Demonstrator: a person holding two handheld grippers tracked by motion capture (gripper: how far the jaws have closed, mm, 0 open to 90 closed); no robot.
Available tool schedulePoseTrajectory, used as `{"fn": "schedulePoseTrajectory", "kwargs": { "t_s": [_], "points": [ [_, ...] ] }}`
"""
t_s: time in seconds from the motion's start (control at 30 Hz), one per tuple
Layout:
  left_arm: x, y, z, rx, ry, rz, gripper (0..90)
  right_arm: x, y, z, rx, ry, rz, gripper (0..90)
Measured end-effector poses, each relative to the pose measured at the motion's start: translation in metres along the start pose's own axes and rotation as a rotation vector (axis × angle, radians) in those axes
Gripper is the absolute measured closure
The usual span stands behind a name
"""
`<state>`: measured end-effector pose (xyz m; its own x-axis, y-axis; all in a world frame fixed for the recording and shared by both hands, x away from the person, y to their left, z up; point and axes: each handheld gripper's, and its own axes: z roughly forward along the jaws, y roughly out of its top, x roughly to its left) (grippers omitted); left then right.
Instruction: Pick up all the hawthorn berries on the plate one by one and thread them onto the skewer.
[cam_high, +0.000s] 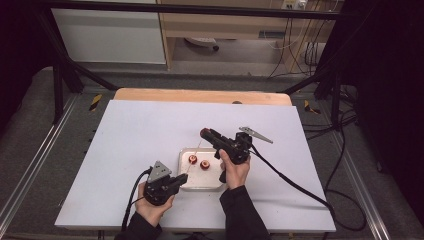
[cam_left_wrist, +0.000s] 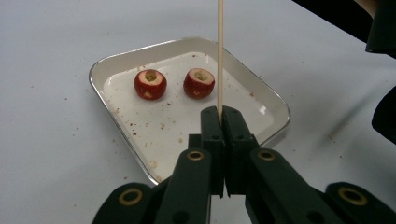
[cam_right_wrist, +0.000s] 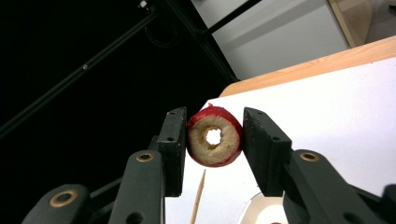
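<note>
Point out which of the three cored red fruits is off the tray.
The fruit clamped in the right gripper, held above the table with its cored hole facing the camera. The other two sit in the white tray.

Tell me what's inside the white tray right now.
Two red cored fruit pieces sit in the tray, with crumbs scattered around them. The left gripper and its skewer cover the tray's near corner.
</note>
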<state>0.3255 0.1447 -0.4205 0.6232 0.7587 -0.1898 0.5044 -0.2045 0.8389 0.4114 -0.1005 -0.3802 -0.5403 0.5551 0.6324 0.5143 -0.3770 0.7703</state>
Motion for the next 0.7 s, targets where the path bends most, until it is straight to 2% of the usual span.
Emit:
{"fn": "schedulePoseTrajectory", "kwargs": {
  "t_s": [0.13,0.7],
  "points": [
    [-0.0016,-0.001,0.0009,-0.01,0.006,0.005,88.6,-0.0002,-0.0026,0.0016,-0.016,0.007,0.012,61.6],
    [-0.0009,-0.0015,0.0008,-0.015,0.004,-0.001,88.5,-0.0006,-0.0073,0.0035,-0.01,0.021,0.026,61.6]
  ]
}}
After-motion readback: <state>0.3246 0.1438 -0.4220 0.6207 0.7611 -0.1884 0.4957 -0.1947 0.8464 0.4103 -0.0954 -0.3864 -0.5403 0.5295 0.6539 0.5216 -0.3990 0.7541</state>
